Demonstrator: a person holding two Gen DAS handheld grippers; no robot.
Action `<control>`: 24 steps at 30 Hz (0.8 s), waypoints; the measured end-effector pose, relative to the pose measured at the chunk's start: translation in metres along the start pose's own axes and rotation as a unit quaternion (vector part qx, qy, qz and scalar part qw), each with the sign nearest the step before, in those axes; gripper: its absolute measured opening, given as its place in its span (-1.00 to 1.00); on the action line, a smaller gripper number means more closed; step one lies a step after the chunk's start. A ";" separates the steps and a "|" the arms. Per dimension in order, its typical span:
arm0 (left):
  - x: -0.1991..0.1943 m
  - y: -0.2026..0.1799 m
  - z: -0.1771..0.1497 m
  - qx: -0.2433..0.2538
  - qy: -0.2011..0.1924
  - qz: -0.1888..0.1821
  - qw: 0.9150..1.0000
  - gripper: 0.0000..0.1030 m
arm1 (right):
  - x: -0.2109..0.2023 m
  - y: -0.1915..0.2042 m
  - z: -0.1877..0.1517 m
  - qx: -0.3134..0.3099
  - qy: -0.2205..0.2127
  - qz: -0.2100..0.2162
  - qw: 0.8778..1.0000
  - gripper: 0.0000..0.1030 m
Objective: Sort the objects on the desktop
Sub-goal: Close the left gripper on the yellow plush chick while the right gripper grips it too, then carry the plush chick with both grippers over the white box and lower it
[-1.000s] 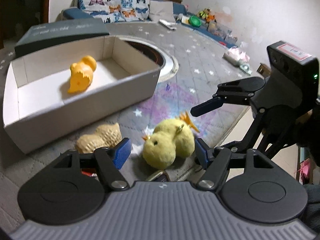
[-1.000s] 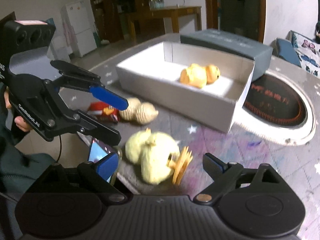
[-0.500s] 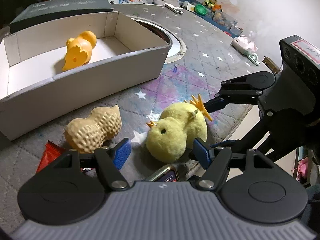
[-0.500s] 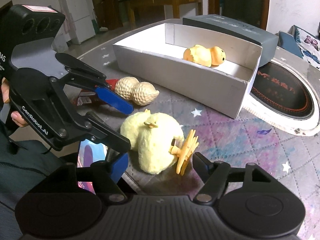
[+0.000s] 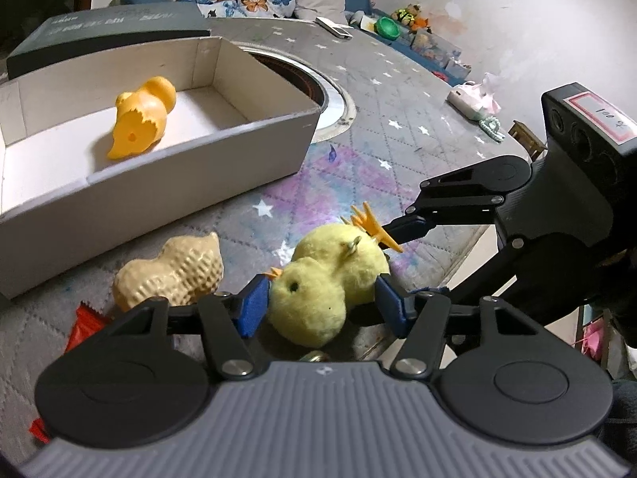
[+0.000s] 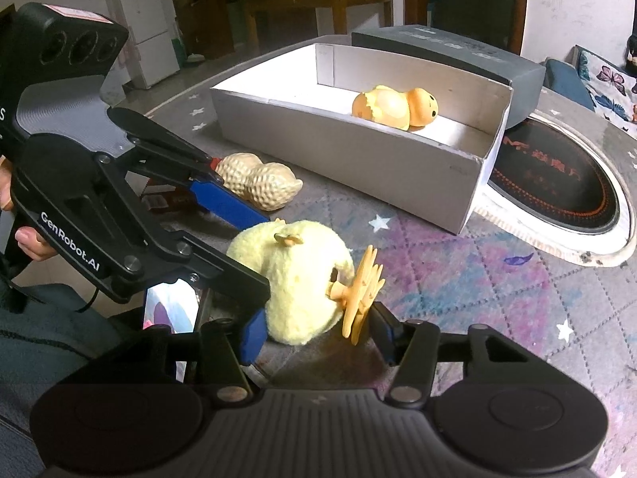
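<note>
A yellow plush chick [image 5: 318,283] with orange feet lies on the grey starred table cover near its front edge. My left gripper [image 5: 323,304] has its blue pads against the chick's head and body, and its jaws are closing. My right gripper [image 6: 318,334] comes from the other side; one pad touches the chick [image 6: 294,279], the other its orange feet, jaws also closing. In each view the other gripper shows: the right gripper [image 5: 404,263] and the left gripper [image 6: 258,255]. A tan peanut toy [image 5: 171,275] [image 6: 258,185] lies beside the chick. An orange rubber duck [image 5: 139,119] [image 6: 394,109] lies in the white box [image 5: 199,183] [image 6: 358,167].
A red wrapper [image 5: 85,322] [image 6: 159,199] lies by the peanut. A phone [image 6: 171,310] rests under the left gripper. A dark box lid [image 5: 99,36] [image 6: 458,55] sits behind the white box. A round cooktop [image 6: 557,191] is set into the table. The table edge runs just right of the chick.
Both grippers have narrowed onto the plush chick; the right one stood wide open a second ago. The chick has stayed in place.
</note>
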State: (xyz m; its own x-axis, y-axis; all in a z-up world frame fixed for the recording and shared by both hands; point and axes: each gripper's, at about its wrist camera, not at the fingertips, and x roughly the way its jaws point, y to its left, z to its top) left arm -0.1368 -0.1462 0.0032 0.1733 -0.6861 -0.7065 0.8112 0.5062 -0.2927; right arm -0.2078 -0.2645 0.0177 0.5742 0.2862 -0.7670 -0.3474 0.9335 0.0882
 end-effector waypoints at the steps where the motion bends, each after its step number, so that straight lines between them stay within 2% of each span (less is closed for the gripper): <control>1: 0.001 0.001 0.000 -0.001 0.001 0.000 1.000 0.17 | 0.000 0.001 0.000 -0.002 -0.001 0.000 1.000 0.06; 12: 0.004 0.004 0.000 -0.018 0.007 0.003 1.000 0.18 | 0.003 0.000 0.002 -0.004 0.000 0.000 1.000 0.07; 16: 0.004 0.010 -0.002 -0.032 0.012 0.005 0.999 0.33 | 0.003 0.000 0.002 -0.006 0.000 0.000 1.000 0.07; 22: 0.005 0.013 -0.002 -0.043 0.013 -0.003 0.999 0.32 | 0.004 0.001 0.001 -0.009 0.000 -0.003 1.000 0.07; 24: 0.005 0.012 -0.002 -0.042 0.010 -0.009 0.999 0.24 | 0.004 0.002 0.001 -0.011 0.001 -0.004 1.000 0.07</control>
State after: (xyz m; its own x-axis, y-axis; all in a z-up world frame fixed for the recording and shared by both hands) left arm -0.1269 -0.1424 -0.0048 0.1467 -0.6854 -0.7133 0.7649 0.5359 -0.3576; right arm -0.2057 -0.2617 0.0151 0.5764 0.2782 -0.7684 -0.3583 0.9311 0.0683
